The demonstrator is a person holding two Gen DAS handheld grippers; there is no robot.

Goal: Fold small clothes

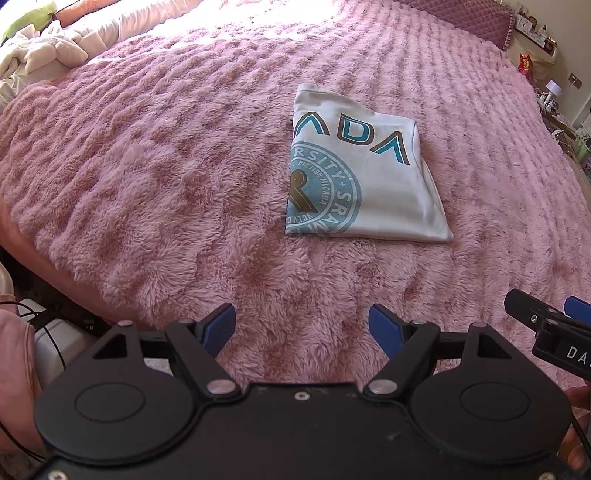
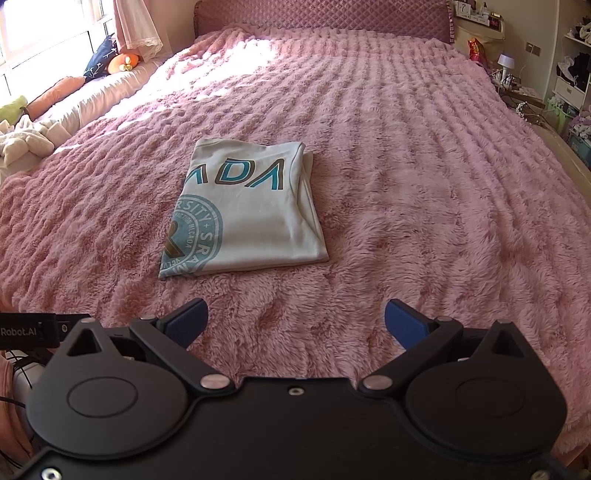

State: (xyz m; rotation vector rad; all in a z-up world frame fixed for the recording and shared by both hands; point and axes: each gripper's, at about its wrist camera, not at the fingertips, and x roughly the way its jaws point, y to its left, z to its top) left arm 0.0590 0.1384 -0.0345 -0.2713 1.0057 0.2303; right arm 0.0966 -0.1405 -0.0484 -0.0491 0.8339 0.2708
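Folded white T-shirt [image 1: 369,177] with teal print lies flat on pink fleece bedspread [image 1: 166,184], ahead of both tongs, clear of them. Left tongs [image 1: 302,326] spread wide, empty. Right tongs [image 2: 296,320] likewise wide apart, holding nothing.

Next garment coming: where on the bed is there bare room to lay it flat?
Bare pink blanket right of the folded shirt up to the headboard, and the strip between shirt and grippers. The window-side edge is crowded with cushions and plush toys.
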